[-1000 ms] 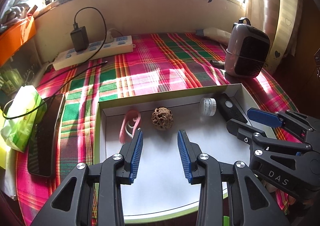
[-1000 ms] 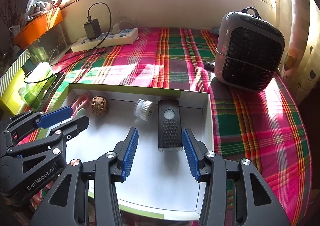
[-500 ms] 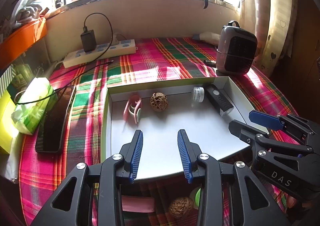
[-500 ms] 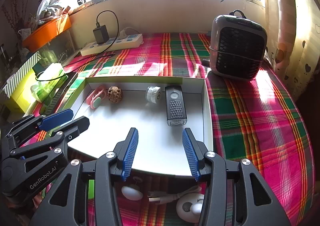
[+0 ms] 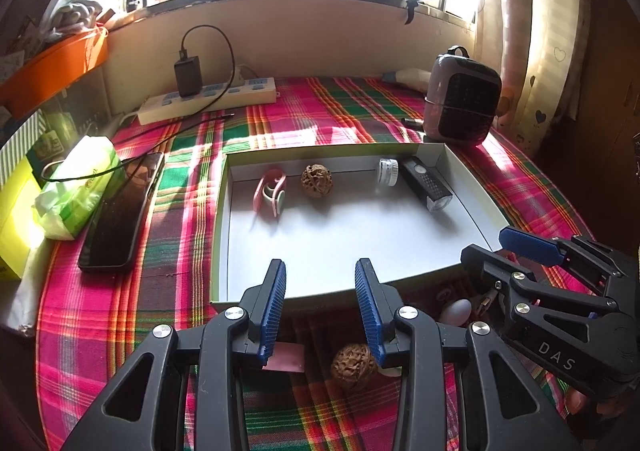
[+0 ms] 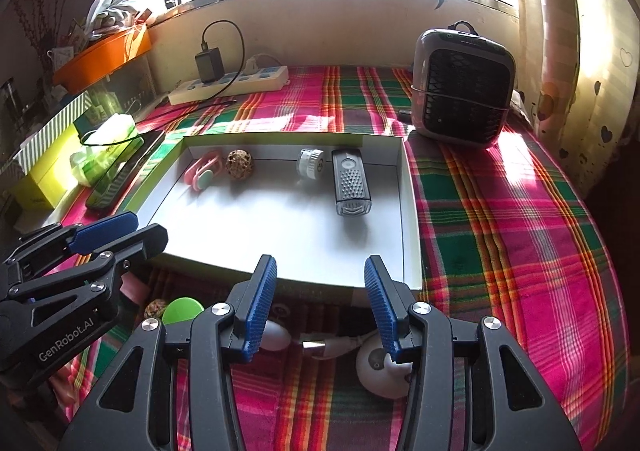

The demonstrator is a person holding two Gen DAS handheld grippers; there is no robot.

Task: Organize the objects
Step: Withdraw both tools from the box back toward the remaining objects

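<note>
A shallow white box (image 5: 340, 235) (image 6: 280, 227) lies on the plaid cloth. Along its far wall are a pink clip (image 5: 271, 195) (image 6: 204, 173), a walnut (image 5: 316, 181) (image 6: 239, 165), a small white cap (image 5: 387, 171) (image 6: 309, 163) and a black bike light (image 5: 426, 185) (image 6: 351, 183). My left gripper (image 5: 320, 307) is open and empty over the box's near edge. My right gripper (image 6: 318, 301) is open and empty there too. In front of the box lie a second walnut (image 5: 354, 367) (image 6: 154, 309), a pink card (image 5: 286, 359), a green disc (image 6: 182, 311), a white egg-shaped piece (image 5: 456, 311) (image 6: 276, 339) and a round white gadget with cable (image 6: 380, 365).
A black phone (image 5: 120, 211), a green tissue pack (image 5: 76, 187) and a yellow box (image 5: 12, 211) lie left of the box. A power strip (image 5: 208, 99) with charger sits at the back wall. A small heater (image 5: 462, 107) (image 6: 462, 91) stands at the back right.
Both grippers have pulled back and up from inside the box to its near edge. The loose items in front of the box have come into view. Both stayed open.
</note>
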